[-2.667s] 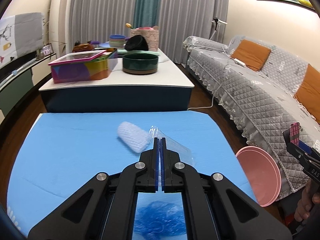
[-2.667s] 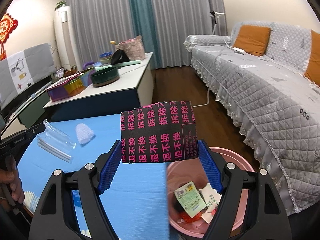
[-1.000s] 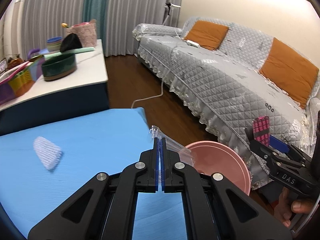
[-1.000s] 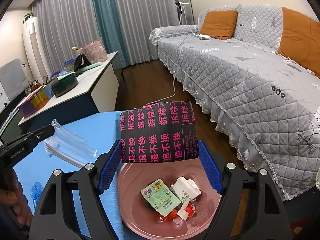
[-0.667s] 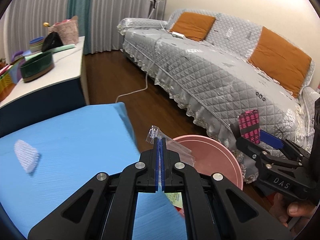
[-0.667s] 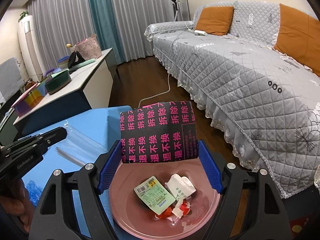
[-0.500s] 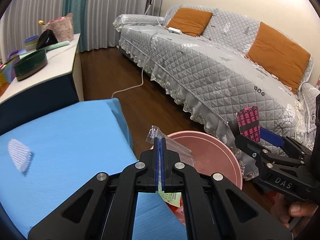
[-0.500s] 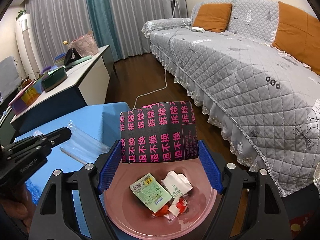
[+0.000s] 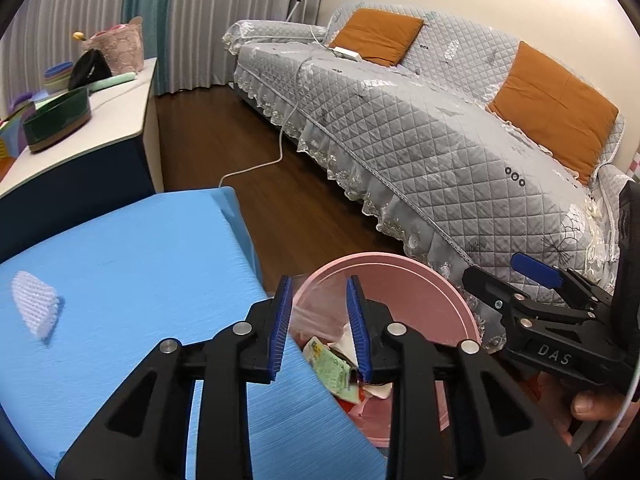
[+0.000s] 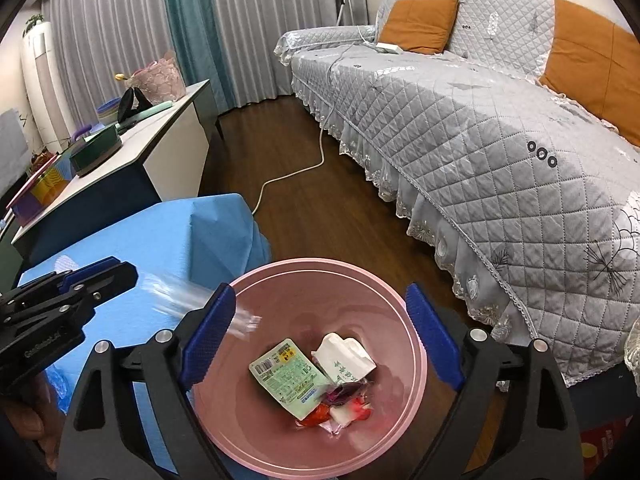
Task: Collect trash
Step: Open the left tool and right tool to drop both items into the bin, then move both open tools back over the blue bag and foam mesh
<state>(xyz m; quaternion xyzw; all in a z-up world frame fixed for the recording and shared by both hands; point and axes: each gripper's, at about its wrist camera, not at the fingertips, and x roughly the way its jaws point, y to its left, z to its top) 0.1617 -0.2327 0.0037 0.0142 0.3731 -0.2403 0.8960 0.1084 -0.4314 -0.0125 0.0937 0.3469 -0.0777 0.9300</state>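
With both jaws spread wide above the pink bin (image 10: 416, 360), the left gripper (image 9: 318, 320) releases the clear plastic bag (image 10: 192, 300) at the rim, the right gripper (image 10: 320, 340) holds nothing, and the next pickup appears to be the white foam piece (image 9: 34, 308) on the blue table (image 9: 120, 280).

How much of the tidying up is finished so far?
Wrappers already lie in the pink bin. The left gripper and right gripper are open; a clear plastic bag, blurred, is loose over the bin's edge. The white foam sleeve on the blue table remains.
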